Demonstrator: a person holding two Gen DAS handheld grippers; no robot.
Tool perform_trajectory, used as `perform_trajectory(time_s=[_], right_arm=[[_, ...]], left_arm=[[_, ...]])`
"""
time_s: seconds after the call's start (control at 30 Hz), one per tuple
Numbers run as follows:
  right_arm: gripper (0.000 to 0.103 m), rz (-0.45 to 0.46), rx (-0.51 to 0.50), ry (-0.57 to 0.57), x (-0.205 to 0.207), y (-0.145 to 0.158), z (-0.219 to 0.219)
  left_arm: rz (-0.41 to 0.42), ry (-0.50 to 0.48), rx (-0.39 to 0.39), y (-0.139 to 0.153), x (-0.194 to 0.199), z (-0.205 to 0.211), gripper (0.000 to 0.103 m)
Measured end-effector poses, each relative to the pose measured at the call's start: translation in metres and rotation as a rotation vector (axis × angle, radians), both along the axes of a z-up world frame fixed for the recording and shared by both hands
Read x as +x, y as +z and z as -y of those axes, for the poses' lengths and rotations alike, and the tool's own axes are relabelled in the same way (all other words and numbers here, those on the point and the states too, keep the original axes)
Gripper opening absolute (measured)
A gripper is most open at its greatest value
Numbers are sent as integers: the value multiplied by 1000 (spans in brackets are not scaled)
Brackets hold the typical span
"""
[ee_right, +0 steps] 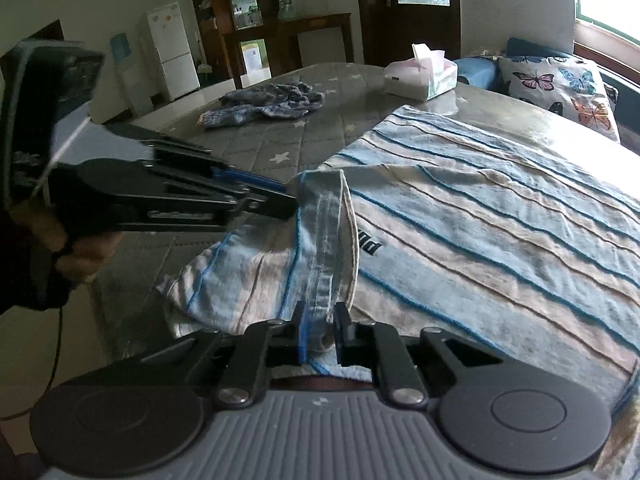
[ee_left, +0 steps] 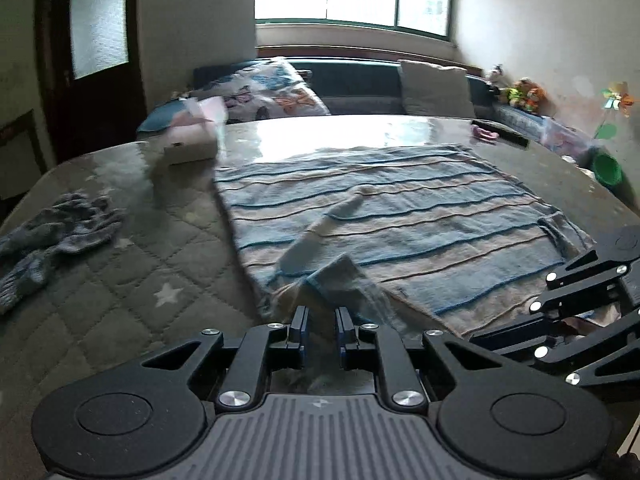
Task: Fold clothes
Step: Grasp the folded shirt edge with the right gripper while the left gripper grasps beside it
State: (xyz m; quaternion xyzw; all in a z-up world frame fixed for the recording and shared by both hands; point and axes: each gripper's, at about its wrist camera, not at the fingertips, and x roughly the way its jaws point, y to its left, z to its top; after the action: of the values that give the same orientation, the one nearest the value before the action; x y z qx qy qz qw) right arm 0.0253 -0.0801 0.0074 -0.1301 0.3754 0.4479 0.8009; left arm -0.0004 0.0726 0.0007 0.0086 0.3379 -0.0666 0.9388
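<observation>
Tissue box (ee_right: 422,76) on quilted table (ee_left: 120,272); butterfly pillow (ee_right: 560,88) behind; white fridge (ee_right: 172,52) far back.

Colours on the table: mostly blues, beige and grey

The striped shirt (ee_left: 400,216) is pale blue and beige bands split by thin darker blue lines, with a small dark printed mark near its collar in the right wrist view. Under it the quilted table cover (ee_left: 132,248) is grey-green with a diamond stitch and little white stars. Left of the shirt there's a knit garment (ee_left: 52,232) in mottled blue-grey. Beyond the shirt's far left corner sits a white and pink tissue pack (ee_right: 422,74). Further back, the cushion (ee_right: 560,88) is white with pink, blue and orange butterflies. Both grippers are black with grey ribbed bodies.
</observation>
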Motion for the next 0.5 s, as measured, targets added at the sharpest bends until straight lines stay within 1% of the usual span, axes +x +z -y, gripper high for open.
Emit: perform_trajectory(time_s=[0.17,0.23,0.3,0.37,0.4,0.47,0.5], right_arm=[[14,24,33,-21,6,10,1],[15,13,49,-19,10,10,-4],[22,-5,54,-7,14,7,-11],[23,-14,50,-3,17,1,-19],[28,-17,47,-5,19,-2,-23],[33,-13,48,-12,22,-6,-28],[33,-8,51,-18,23,-7,-30]], left_arm=[[-6,-35,-10,-4,7,7,15],[-3,-47,-14,-3,7,7,15],[1,-61,-20,-2,7,6,15],[2,-66,-23,0,9,4,15],[8,-68,-22,2,9,4,16],[17,-70,-27,5,9,2,16],[20,-71,-32,6,9,0,16]])
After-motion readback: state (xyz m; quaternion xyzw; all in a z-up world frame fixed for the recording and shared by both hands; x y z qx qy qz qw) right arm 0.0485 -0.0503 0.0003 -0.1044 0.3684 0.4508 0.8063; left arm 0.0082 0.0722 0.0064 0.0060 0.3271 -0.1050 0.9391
